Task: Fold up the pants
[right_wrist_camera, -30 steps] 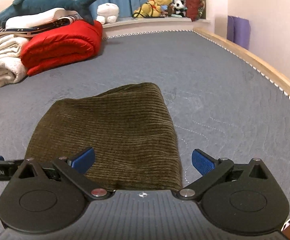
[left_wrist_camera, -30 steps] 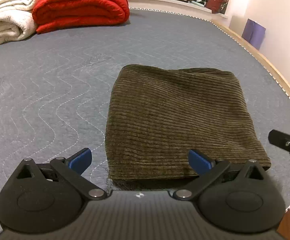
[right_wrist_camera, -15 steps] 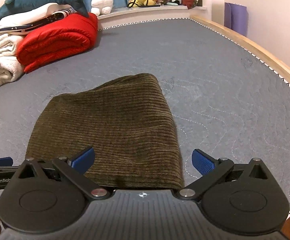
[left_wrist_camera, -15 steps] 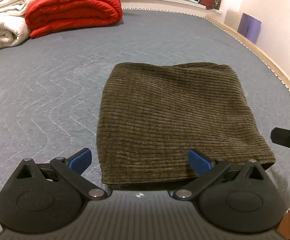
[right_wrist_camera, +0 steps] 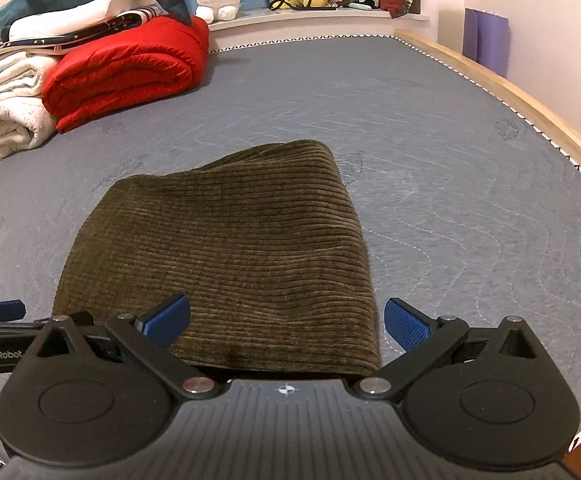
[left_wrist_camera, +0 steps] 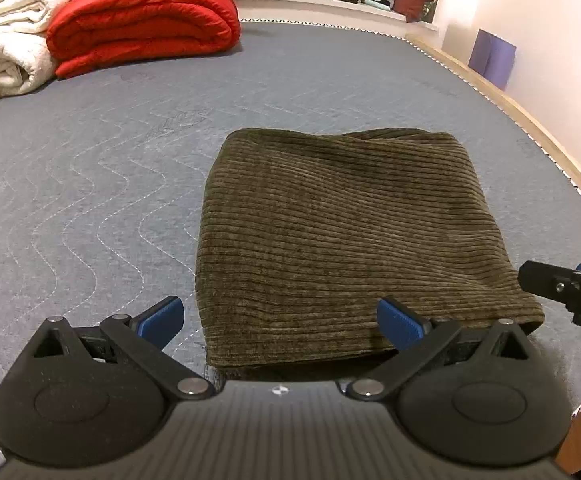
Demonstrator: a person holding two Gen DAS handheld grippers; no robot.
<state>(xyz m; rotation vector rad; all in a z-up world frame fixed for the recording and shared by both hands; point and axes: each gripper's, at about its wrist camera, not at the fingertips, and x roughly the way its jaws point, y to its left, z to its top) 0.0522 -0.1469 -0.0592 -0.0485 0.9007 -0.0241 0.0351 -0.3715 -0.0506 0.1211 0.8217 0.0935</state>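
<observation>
While the pants (left_wrist_camera: 346,240) are lying folded at 12 o'clock, both left gripper (left_wrist_camera: 280,318) and right gripper (right_wrist_camera: 286,322) are hovering equally near, jaws wide, empty.

Since 1.0 s ago I've drawn both views back slightly. Folded pants (left_wrist_camera: 346,240) sit a little further off toward 12 o'clock from my left gripper (left_wrist_camera: 280,318); right gripper (left_wrist_camera: 566,292) shows more at 3 o'clock.

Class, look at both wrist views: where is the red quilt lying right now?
The red quilt lies folded at the far left of the grey mattress, beside the white blankets and beyond the folded pants.
</observation>
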